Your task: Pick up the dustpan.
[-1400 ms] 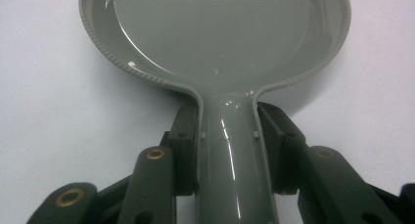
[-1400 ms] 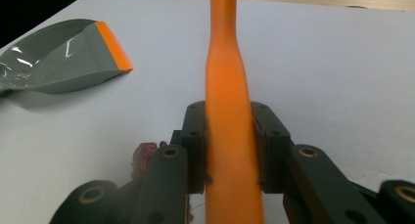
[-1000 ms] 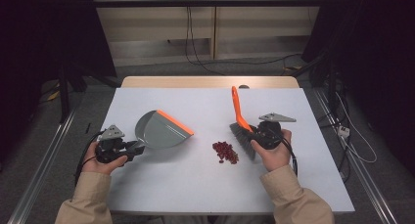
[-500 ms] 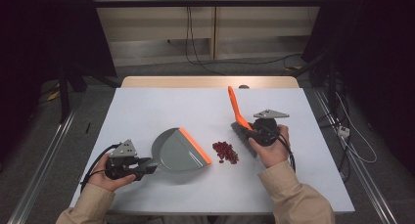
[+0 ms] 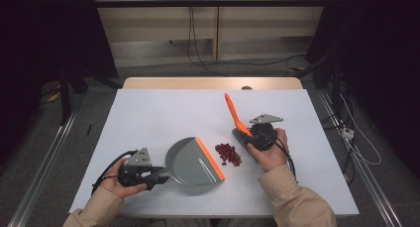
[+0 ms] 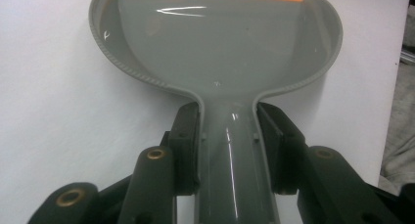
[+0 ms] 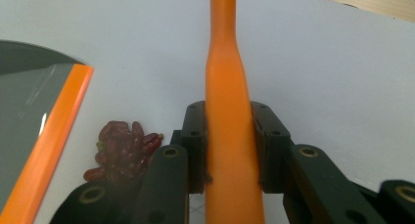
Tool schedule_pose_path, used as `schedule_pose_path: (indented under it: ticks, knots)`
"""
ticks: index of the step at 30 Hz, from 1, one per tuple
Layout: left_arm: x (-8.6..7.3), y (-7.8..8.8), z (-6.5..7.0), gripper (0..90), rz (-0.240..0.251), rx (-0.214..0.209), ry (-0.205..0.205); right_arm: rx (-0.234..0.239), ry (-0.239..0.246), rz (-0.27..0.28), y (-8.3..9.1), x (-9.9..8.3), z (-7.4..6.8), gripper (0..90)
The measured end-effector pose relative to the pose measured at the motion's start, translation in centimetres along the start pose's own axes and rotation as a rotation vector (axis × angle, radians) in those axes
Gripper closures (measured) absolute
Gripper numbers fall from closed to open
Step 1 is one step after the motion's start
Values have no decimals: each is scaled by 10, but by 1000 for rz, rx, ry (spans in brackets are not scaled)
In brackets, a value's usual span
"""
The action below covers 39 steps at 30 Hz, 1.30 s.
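The red beans (image 5: pixel 228 153) lie in a small heap on the white surface (image 5: pixel 148 113), a little right of centre, and the grey dustpan (image 5: pixel 190 165) is set just beside them at their nine o'clock, its orange lip (image 5: pixel 210 158) facing the heap but apart from it. The pan's handle is clamped between the jaws of the left tool (image 5: pixel 157 176), as the left gripper view makes plain, with the pads pressed on either side of the grey neck (image 6: pixel 230 150). At the heap's three o'clock the orange brush (image 5: pixel 233 113) is held by the right tool (image 5: pixel 247 136), jaws shut tight on its handle (image 7: pixel 227 136), the handle pointing off toward eleven o'clock.

For a clean sweep, the lip is best pressed flat on the surface and brought right up to the beans, so that nothing can roll beneath it. The brush is then to be drawn from three o'clock toward nine in short, low strokes, since round beans are likely to scatter under a fast pass.

The pan itself is seen bare inside: smooth grey floor, raised rim, not one bean in it.
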<state>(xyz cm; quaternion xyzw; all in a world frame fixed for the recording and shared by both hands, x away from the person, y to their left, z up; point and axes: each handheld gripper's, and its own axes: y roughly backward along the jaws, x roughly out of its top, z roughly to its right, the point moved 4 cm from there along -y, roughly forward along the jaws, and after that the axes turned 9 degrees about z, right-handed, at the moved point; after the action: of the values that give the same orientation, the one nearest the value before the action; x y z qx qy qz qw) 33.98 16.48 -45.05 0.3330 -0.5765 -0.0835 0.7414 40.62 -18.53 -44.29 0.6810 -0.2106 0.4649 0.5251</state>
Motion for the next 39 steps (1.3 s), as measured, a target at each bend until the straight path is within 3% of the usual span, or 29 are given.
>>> schedule_pose_path:
  ticks: [7, 13, 18, 29, 34, 39]
  knots:
    - [3, -13, 8, 627, -16, -32, -14, 2, 27, -10, 1, -1, -12, 712]
    - [3, -21, 11, 625, -47, -27, -27, 0, 47, -17, 0, -1, -21, 710]
    - [3, -22, 11, 625, -40, -43, -10, 1, 45, -16, 0, -1, -22, 710]
    - [4, -22, 11, 625, -51, -33, -9, -11, 52, -17, 0, -1, -26, 709]
    - [4, -22, 9, 625, -47, -50, -12, -10, 46, -16, 0, -2, -26, 709]
    - [4, -23, 10, 625, -40, -54, 9, -10, 44, -16, 0, -2, -28, 709]
